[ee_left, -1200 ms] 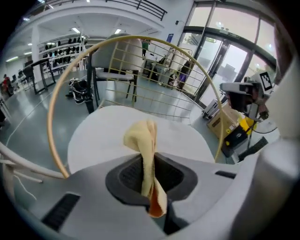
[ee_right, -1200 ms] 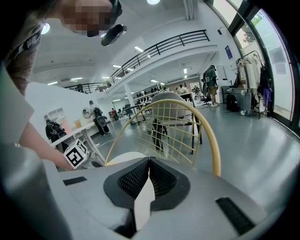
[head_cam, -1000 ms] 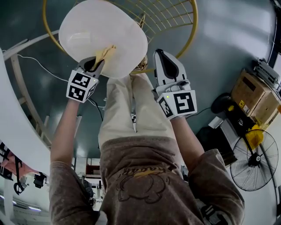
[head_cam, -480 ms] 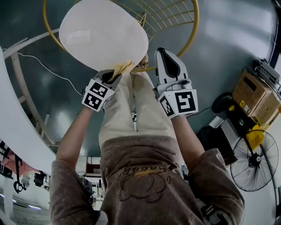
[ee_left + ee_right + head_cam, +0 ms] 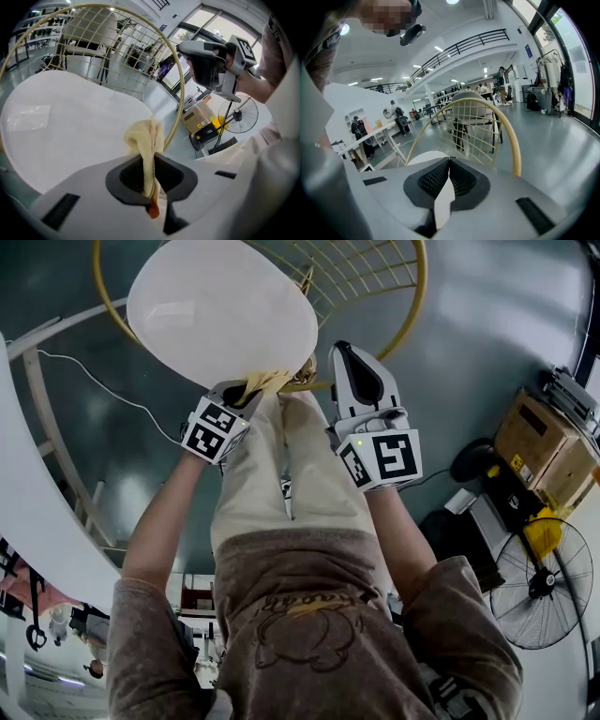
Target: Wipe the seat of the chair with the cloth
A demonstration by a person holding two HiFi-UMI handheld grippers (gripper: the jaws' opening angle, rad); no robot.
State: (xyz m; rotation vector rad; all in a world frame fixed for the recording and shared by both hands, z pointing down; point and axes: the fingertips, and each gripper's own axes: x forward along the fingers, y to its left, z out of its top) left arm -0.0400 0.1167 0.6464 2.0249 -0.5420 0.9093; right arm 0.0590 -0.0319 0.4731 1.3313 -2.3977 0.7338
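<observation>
The left tool is clamped on a bunched yellow cloth, which sits at the near edge of the white seat of the chair, apparently touching the rim. The right tool hangs beside it over the person's legs, jaws together with nothing between them. The wiping seems to be under way. The seat looks evenly clean, so how much is left cannot be read. The far side by the wire back likely remains.
</observation>
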